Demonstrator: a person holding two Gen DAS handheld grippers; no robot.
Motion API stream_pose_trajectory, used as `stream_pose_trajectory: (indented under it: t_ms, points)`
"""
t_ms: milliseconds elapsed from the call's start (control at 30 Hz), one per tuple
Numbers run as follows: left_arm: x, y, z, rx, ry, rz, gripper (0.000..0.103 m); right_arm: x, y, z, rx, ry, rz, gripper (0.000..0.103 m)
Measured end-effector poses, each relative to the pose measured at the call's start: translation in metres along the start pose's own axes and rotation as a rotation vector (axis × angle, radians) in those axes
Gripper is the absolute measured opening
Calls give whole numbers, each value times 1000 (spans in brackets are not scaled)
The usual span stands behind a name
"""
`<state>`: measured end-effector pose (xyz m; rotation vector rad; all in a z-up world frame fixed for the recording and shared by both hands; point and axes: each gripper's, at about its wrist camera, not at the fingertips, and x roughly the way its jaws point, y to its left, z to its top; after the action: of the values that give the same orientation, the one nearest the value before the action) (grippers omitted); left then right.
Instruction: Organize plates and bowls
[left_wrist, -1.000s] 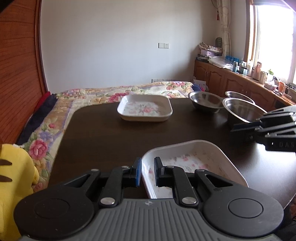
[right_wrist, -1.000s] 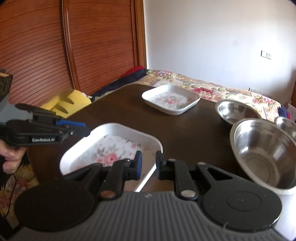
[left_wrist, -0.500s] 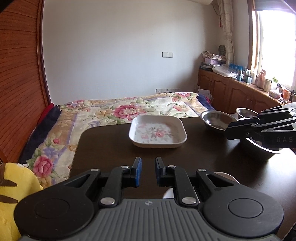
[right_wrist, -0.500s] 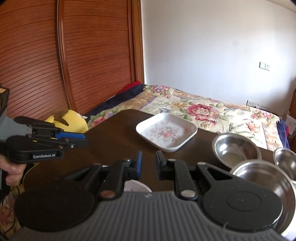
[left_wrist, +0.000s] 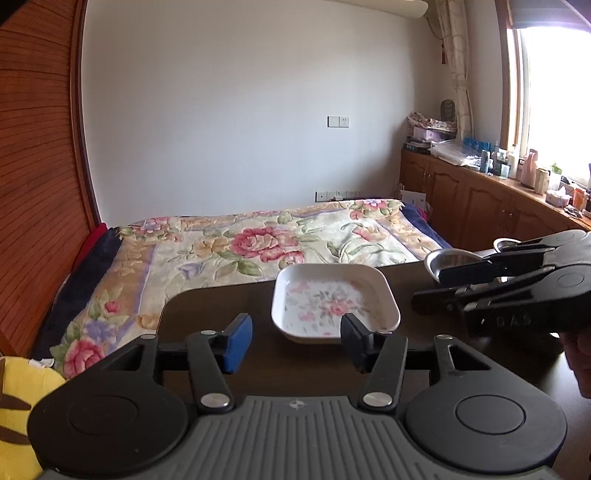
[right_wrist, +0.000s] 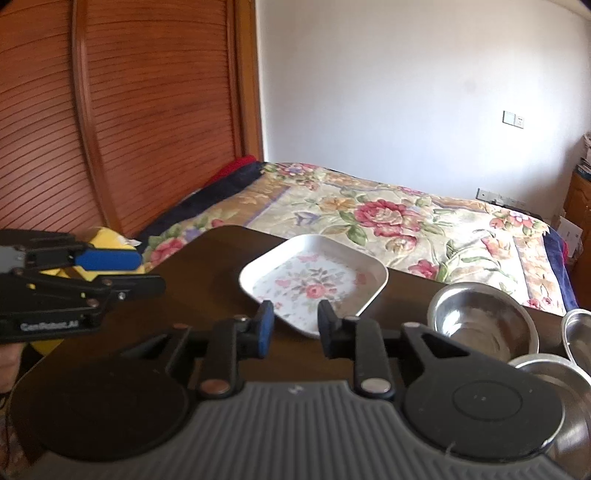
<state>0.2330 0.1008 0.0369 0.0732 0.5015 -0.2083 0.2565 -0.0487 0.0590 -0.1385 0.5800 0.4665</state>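
Note:
A white square plate with a flower print (left_wrist: 334, 301) (right_wrist: 314, 284) sits at the far side of the dark table (left_wrist: 207, 310) (right_wrist: 207, 266). My left gripper (left_wrist: 295, 341) is open and empty, just short of the plate's near edge. My right gripper (right_wrist: 295, 326) is open and empty, also near that edge. Steel bowls (right_wrist: 480, 325) stand right of the plate, one (left_wrist: 448, 258) partly hidden behind the right gripper (left_wrist: 517, 288). The left gripper (right_wrist: 74, 273) shows at the left of the right wrist view. The second flowered plate is out of view.
A bed with a floral cover (left_wrist: 258, 243) (right_wrist: 388, 218) lies beyond the table's far edge. A wooden slatted wardrobe (right_wrist: 129, 110) stands to the left. A yellow cushion (left_wrist: 14, 413) lies at the near left. A wooden counter with bottles (left_wrist: 498, 192) runs along the right wall.
Both grippers have tilted up and moved toward the far plate, and both have opened from nearly shut. The near flowered plate has dropped out of view below them.

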Motion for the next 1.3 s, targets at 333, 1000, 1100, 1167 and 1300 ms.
stream_pose_trajectory:
  t_ms: [333,1000,1100,1167,1300]
  points:
    - [24,21,10,-26,-24,24,102,29,-6,10,14,27,-57,64]
    - [95,35,26,-3,92,-66,81,77,-16,22,51,122,-82,82]
    - [108,33,25,5,118,-71,77,82,-17,20,49,141,-82,77]
    - [114,32,25,11,128,-73,76,84,-18,19,49,152,-86,76]
    - [127,31,24,14,148,-75,74,88,-21,17,58,171,-81,72]
